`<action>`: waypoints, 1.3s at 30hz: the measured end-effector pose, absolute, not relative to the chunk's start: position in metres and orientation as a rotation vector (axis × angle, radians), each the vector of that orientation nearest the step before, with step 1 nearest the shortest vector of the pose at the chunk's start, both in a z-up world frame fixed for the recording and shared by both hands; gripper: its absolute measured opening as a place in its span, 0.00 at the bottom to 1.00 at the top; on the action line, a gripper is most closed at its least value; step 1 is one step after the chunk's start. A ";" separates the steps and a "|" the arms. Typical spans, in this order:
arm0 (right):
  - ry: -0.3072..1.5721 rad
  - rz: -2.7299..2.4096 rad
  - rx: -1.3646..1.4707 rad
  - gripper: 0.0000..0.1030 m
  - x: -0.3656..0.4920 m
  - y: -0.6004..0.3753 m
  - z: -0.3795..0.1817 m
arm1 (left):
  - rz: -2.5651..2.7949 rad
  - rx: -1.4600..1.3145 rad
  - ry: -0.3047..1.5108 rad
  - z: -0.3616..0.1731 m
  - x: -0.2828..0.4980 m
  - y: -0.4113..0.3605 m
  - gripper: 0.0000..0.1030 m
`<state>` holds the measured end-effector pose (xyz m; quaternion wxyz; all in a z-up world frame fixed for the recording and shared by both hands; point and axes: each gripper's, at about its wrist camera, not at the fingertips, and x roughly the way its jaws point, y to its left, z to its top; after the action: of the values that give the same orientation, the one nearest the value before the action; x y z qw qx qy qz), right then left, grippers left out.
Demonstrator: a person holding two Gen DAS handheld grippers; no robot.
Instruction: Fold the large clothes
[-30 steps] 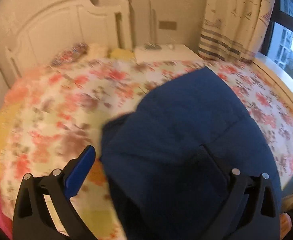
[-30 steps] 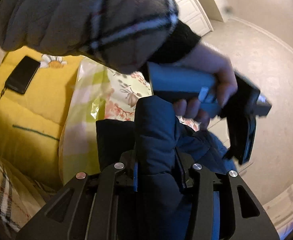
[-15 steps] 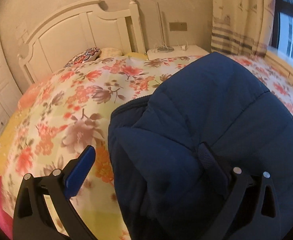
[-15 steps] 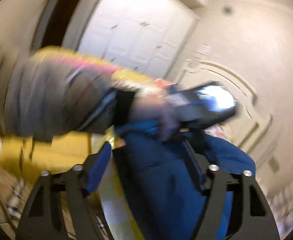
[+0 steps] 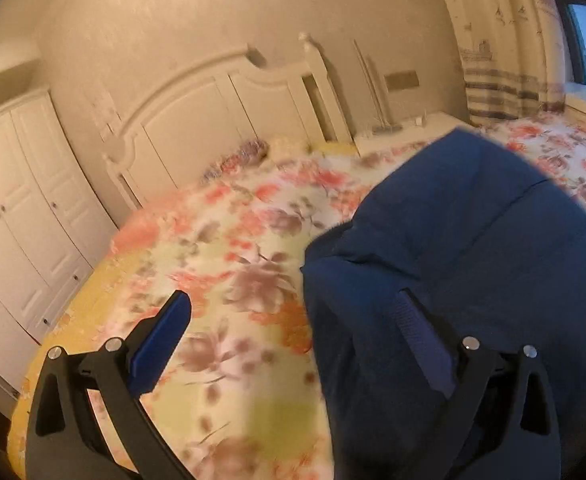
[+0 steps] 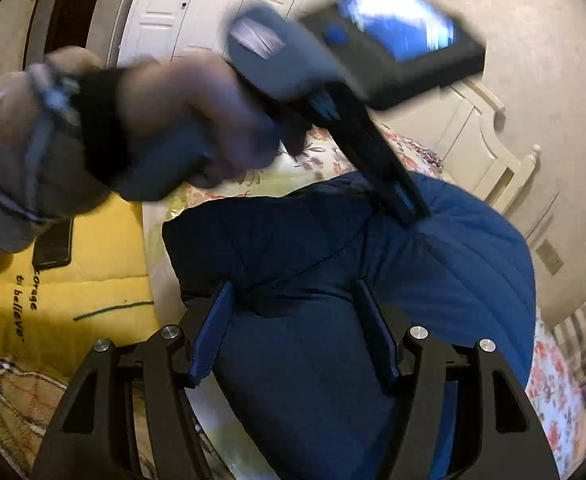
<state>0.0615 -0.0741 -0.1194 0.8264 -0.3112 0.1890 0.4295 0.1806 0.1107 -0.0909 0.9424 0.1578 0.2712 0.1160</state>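
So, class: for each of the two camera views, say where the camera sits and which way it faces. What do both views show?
Left wrist: rides the left gripper, facing across the floral bed to the headboard; only its two fingers show.
Right wrist: rides the right gripper, facing the wardrobe; shows its fingers and the person's left hand.
Shared: the blue jacket, bed, headboard.

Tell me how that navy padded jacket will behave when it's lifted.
The navy padded jacket is probably floppy: it drapes and bulges around the right claw. Its quilted padding suggests bulky but light. Unheld parts will likely sag toward the floral bedspread.
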 end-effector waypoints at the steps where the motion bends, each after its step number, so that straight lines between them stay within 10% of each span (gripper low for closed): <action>1: 0.399 0.910 -0.666 0.59 0.060 -0.074 -0.119 | 0.207 0.303 0.540 -0.085 0.167 0.109 0.98; 14: 0.418 1.014 -0.584 0.57 0.076 -0.098 -0.091 | 0.233 0.195 0.663 -0.147 0.138 0.117 0.98; 31: 0.862 0.698 -0.239 0.50 0.378 -0.094 -0.105 | 0.196 0.062 0.652 -0.154 0.135 0.133 0.98; 39: 0.828 0.648 -0.359 0.50 0.375 -0.086 -0.077 | 0.205 0.053 0.635 -0.156 0.131 0.131 0.98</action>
<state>0.3754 -0.0857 -0.0773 0.8497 -0.1703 0.3931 0.3075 0.1310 0.1307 -0.1561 0.9445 0.0261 0.3116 0.1008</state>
